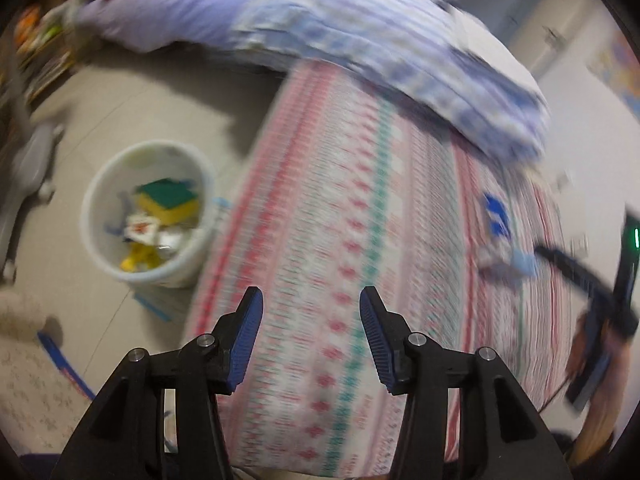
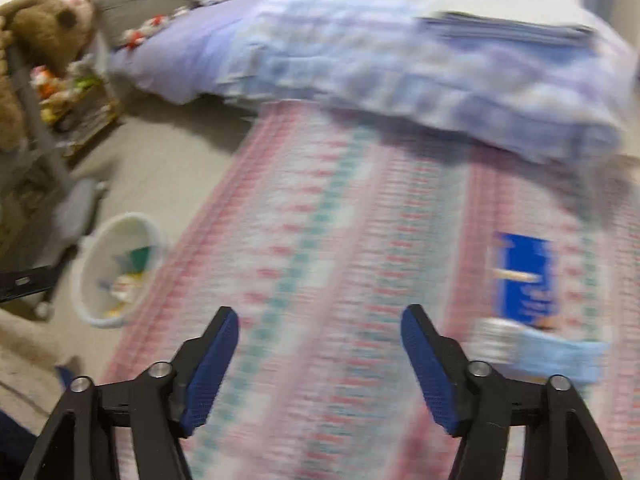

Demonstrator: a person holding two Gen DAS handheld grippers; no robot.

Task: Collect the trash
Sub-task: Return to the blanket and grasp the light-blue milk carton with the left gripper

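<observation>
A white trash bin (image 1: 168, 276) stands on the floor beside the bed and holds a green-and-yellow sponge (image 1: 168, 198) and wrappers. It also shows at the left of the right wrist view as a white bin (image 2: 86, 308). My left gripper (image 1: 310, 300) is open and empty above the patterned bedsheet (image 1: 340, 200). My right gripper (image 2: 320, 316) is open and empty over the same sheet. A blue box (image 2: 524, 276) lies on the bed to the right of its fingers, with a pale blue packet (image 2: 560, 354) just below the box. Both views are blurred.
A folded blue-checked quilt (image 2: 440, 60) covers the far part of the bed. A brown teddy bear (image 2: 36, 32) sits on a shelf of toys at the left. A grey wheeled chair base (image 1: 32, 160) stands on the tiled floor near the bin.
</observation>
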